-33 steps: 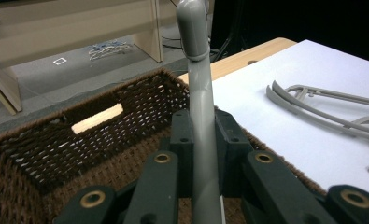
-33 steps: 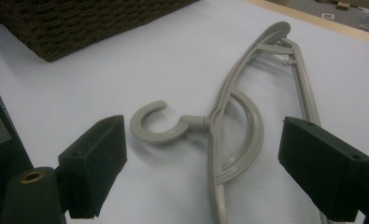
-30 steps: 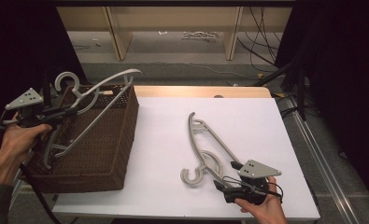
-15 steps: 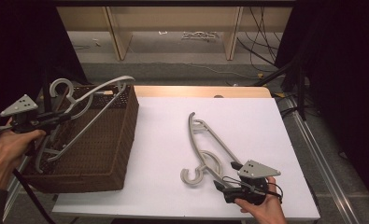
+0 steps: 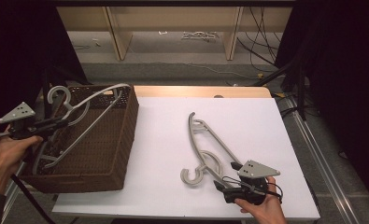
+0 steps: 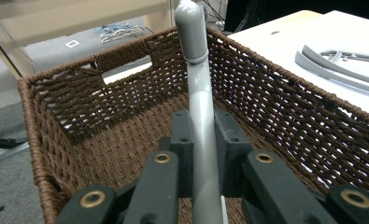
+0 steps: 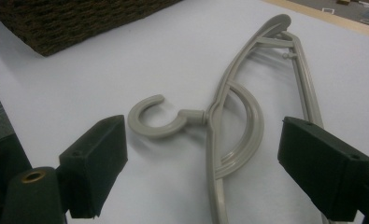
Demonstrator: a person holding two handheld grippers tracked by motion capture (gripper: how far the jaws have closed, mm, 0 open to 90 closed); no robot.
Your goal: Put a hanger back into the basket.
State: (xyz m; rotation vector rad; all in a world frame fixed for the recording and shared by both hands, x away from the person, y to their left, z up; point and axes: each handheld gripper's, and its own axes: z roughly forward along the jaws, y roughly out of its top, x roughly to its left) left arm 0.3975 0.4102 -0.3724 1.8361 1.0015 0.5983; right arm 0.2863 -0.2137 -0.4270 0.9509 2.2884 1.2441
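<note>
On the tabletop (image 5: 247, 112), a basket (image 5: 121, 140) stands at the left. Into it 1 hanger (image 5: 86, 100) has been lowered since a second ago, clenched in the left gripper (image 6: 203, 154); release appears close. A 2nd hanger (image 5: 205, 140) lies at the near right, framed by the right gripper (image 7: 203, 172), jaws spread.

The brown rectangular woven wicker basket (image 6: 285, 93) looks rough and matt. The grey plastic hanger (image 7: 238, 121) is smooth, on the matt white tabletop (image 5: 163, 140).
</note>
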